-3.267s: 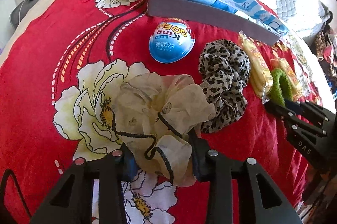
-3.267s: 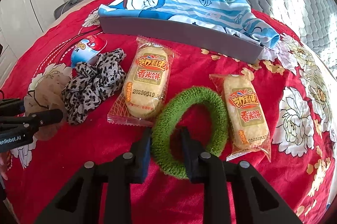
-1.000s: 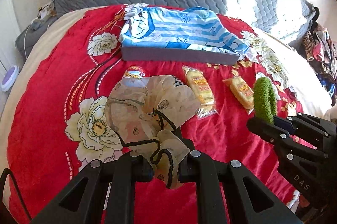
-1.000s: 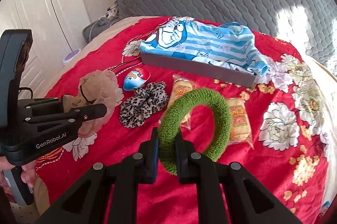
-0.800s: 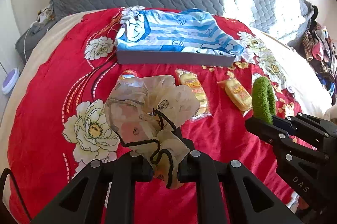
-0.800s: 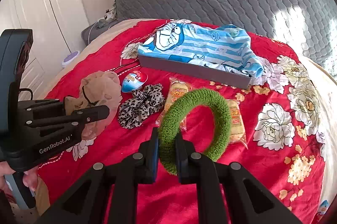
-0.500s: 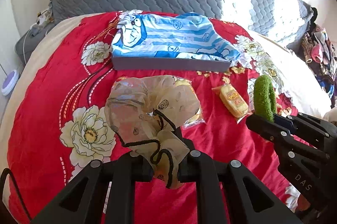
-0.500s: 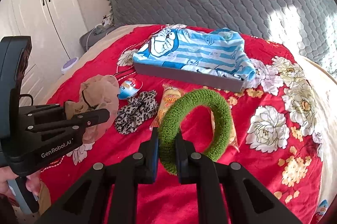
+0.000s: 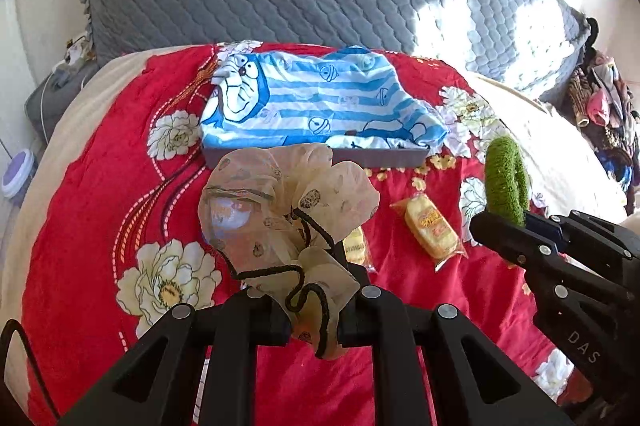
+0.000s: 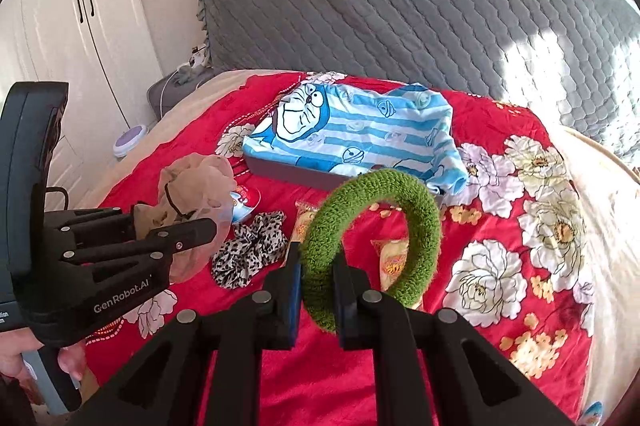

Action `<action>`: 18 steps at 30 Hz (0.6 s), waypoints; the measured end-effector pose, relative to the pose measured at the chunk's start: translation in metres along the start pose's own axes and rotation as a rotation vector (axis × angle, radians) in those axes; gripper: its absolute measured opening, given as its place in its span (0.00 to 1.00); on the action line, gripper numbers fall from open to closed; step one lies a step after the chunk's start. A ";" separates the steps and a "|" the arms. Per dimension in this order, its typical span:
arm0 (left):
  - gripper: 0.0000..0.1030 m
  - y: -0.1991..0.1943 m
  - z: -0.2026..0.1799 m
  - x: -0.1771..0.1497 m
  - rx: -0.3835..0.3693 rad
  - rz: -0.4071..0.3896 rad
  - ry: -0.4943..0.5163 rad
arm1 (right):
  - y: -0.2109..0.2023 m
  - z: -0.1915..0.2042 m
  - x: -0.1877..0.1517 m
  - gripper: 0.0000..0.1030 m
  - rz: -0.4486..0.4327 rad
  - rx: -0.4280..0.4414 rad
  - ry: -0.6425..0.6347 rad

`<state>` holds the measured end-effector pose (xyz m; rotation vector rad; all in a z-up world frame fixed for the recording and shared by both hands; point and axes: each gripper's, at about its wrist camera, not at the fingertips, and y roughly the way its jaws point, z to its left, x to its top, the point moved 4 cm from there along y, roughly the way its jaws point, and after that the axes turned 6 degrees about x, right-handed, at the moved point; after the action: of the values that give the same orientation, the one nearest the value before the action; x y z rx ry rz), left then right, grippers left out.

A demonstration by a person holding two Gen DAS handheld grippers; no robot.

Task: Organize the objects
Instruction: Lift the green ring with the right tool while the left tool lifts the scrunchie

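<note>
My left gripper is shut on a beige sheer scrunchie with a black cord and holds it high above the red floral bedspread. My right gripper is shut on a green fuzzy scrunchie, also lifted; the green scrunchie shows in the left wrist view. A grey box lined with a blue striped cartoon cloth lies at the back of the bed. The beige scrunchie also shows at the left of the right wrist view.
On the bedspread lie a leopard scrunchie, a blue-and-red egg toy and two rice-cracker packs. A grey quilted headboard stands behind. White wardrobe doors are at the left. Clothes pile up at the right.
Both grippers closed on their scrunchies, lifted them off the bedspread and have kept rising and pulling back, so the bed and box look smaller and farther.
</note>
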<state>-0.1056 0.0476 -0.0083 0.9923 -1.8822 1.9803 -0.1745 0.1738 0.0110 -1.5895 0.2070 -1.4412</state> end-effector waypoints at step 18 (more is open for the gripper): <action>0.14 -0.004 0.006 0.042 -0.011 -0.035 -0.049 | -0.007 -0.003 0.048 0.13 -0.021 -0.007 -0.034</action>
<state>-0.1324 0.0313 0.0203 1.0728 -1.8857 1.9416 -0.1664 0.1437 0.0479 -1.6245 0.1762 -1.4303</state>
